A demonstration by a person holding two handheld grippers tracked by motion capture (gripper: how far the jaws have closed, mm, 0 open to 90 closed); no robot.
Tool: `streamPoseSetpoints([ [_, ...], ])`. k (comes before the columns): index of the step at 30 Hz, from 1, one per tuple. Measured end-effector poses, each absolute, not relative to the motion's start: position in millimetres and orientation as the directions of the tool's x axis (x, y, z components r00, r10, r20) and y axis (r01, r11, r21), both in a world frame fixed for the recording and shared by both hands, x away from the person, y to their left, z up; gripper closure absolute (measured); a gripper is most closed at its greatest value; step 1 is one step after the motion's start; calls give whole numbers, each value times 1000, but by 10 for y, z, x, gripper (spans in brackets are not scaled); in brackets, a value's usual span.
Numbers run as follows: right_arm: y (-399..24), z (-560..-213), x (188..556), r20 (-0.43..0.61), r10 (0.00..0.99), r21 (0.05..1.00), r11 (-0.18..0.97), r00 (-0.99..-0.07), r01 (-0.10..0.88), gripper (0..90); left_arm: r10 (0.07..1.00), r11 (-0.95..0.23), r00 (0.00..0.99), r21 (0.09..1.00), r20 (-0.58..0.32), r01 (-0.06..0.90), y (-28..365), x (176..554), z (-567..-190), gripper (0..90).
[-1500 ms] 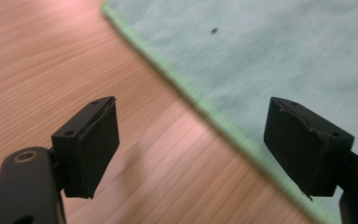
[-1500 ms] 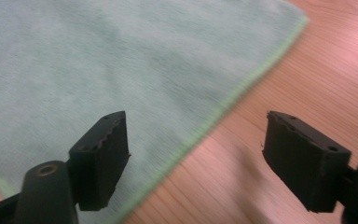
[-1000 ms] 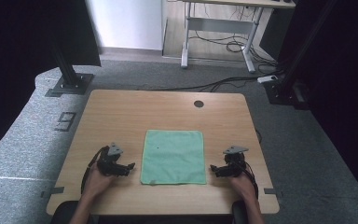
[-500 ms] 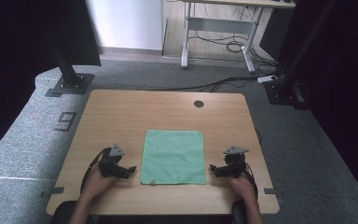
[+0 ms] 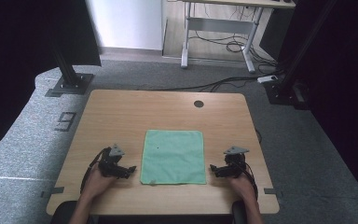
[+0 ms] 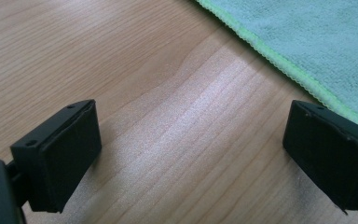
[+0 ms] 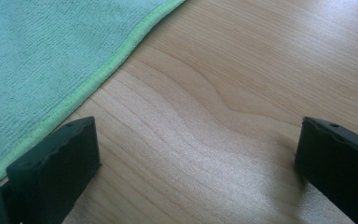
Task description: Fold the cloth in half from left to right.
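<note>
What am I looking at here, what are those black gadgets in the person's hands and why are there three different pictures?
There is no robot here. A person sits at a wooden table and holds a hand-held gripper in each hand: the left gripper and the right gripper. Each has two black jaws that can pinch things.

The wide picture comes from a fixed camera above the person, looking down on the table. The two close-up pictures come from small cameras riding on the grippers, looking out between their own jaws.

A green cloth lies flat on the table between the grippers. In each close-up the jaws stand wide apart over bare wood, right beside the cloth's edge. Both grippers are open and hold nothing.
</note>
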State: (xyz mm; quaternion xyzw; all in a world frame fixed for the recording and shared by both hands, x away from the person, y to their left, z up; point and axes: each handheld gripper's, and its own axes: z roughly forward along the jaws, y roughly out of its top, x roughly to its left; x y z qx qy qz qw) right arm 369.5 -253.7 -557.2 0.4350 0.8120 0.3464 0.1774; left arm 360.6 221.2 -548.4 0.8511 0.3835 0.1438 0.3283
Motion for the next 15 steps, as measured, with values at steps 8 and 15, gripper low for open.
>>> streamPoseSetpoints([
  [8, -2541, -5557, 3680, 45, 833, 722, 354, -552, 594, 1, 769, -484, 639, 661, 9, 574, 2210, 3708, -5468, 9],
  [15, -2409, -5450, 3621, 54, 817, 742, 352, -574, 571, 11, 783, -450, 621, 704, 16, 549, 2069, 3960, -5352, 19],
])
